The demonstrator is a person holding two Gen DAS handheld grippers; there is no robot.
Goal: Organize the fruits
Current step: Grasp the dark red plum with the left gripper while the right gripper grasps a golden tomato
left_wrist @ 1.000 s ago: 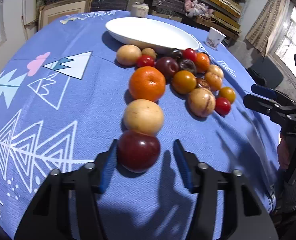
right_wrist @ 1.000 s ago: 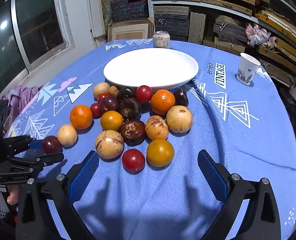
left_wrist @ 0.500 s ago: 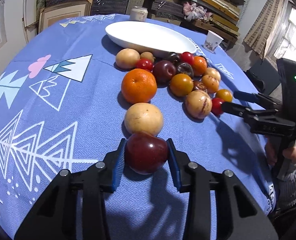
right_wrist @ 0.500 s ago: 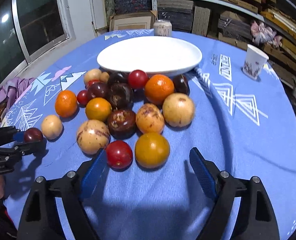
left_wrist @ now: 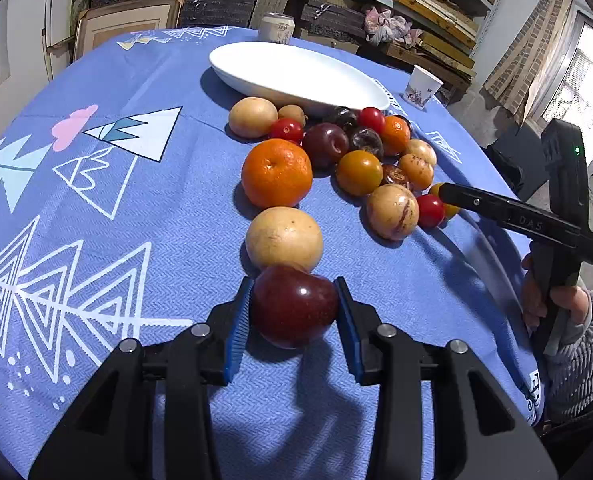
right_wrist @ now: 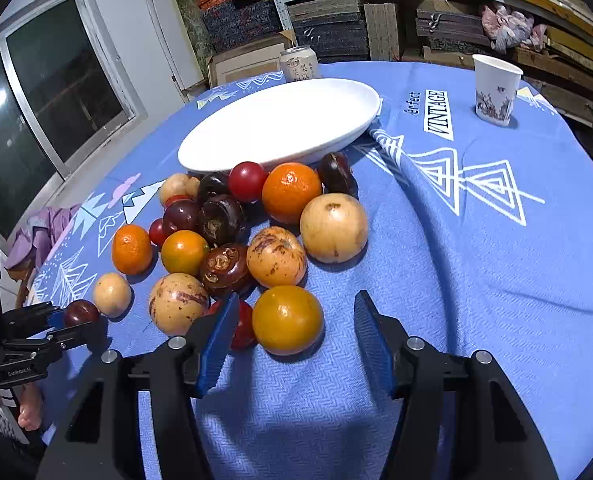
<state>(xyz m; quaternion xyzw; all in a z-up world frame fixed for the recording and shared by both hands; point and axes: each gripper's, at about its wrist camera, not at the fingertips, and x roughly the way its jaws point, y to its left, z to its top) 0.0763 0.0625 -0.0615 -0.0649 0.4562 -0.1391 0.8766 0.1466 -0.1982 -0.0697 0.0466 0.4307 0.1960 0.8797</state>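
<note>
Left gripper (left_wrist: 294,312): pitched down, both pads pressed on dark red plum (left_wrist: 294,306).
Right gripper (right_wrist: 296,332): pitched down, jaws just closing, yellow-orange fruit (right_wrist: 287,319) between, right pad clear.

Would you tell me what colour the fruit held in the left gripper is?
Dark red, glossy; the plum shows best in the left wrist view.

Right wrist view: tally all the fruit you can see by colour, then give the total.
Small red fruit: 4
Orange mandarins: 2
Yellow-orange fruit: 2
Dark red plums: 2
Dark brown fruit: 4
Tan or speckled fruit: 6
Total: 20
</note>
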